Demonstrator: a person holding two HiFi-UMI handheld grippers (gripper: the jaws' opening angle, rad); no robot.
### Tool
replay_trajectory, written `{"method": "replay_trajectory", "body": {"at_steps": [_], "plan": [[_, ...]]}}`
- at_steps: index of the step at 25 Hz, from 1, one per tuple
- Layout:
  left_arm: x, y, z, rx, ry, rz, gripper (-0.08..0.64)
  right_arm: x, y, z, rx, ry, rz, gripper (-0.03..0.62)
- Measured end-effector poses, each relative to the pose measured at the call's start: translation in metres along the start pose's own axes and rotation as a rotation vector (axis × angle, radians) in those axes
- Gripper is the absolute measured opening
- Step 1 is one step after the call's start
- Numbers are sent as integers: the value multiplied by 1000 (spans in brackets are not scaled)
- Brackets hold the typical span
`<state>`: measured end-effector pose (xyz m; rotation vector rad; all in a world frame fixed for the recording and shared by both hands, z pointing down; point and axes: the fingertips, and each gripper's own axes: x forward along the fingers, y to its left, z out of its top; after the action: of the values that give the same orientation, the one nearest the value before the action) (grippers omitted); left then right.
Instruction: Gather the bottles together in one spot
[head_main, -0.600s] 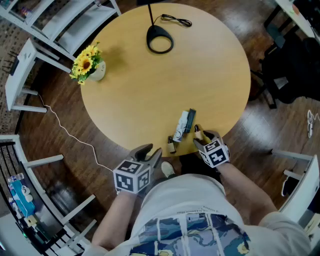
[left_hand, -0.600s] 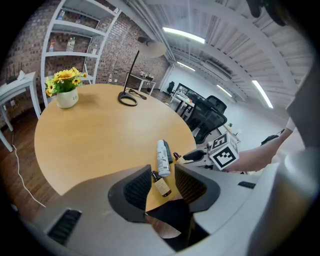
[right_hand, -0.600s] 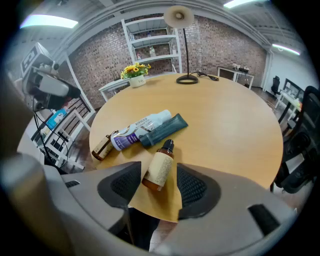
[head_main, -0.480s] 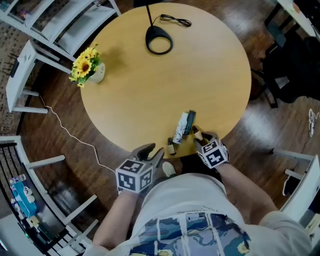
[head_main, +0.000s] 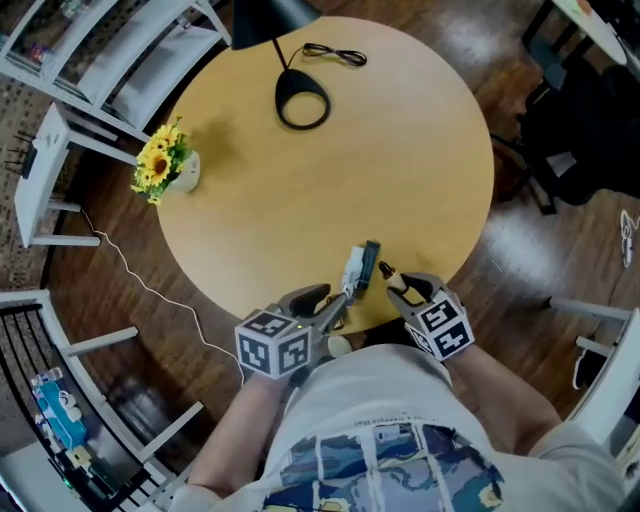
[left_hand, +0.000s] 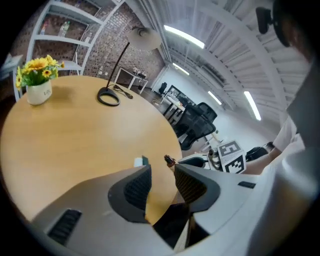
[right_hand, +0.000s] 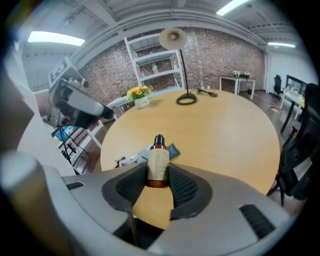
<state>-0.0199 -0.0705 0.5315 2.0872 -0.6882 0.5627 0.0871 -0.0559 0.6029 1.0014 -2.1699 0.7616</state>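
A small brown bottle (right_hand: 158, 162) with a cream label and a dark cap stands between the jaws of my right gripper (head_main: 393, 281), which is shut on it at the table's near edge. Its cap (left_hand: 169, 160) also shows in the left gripper view. Just beyond it a white tube bottle with a teal cap (head_main: 358, 268) lies on the round wooden table (head_main: 400, 140); it shows again as the tube bottle (right_hand: 137, 157) behind the held bottle. My left gripper (head_main: 335, 306) sits at the table edge beside the tube, jaws apart with only bare tabletop between them.
A sunflower pot (head_main: 165, 168) stands at the table's far left and a black lamp base (head_main: 302, 102) with its cord at the back. White shelving (head_main: 120, 60) and a black office chair (head_main: 585, 130) flank the table.
My left gripper has come forward from beside the person's body up to the table edge next to the tube. The right gripper still holds the brown bottle in about the same place.
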Motion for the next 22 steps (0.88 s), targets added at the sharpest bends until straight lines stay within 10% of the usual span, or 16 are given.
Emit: {"method": "replay_trajectory", "body": {"at_steps": [7,22], "plan": [[32,-46,68,-41,-82,-194,149,-38,9,87,-159,-239,37,153],[63,-45,109,88,-67,-116,124,-30,-7,121,-454,-335,16,158]]}}
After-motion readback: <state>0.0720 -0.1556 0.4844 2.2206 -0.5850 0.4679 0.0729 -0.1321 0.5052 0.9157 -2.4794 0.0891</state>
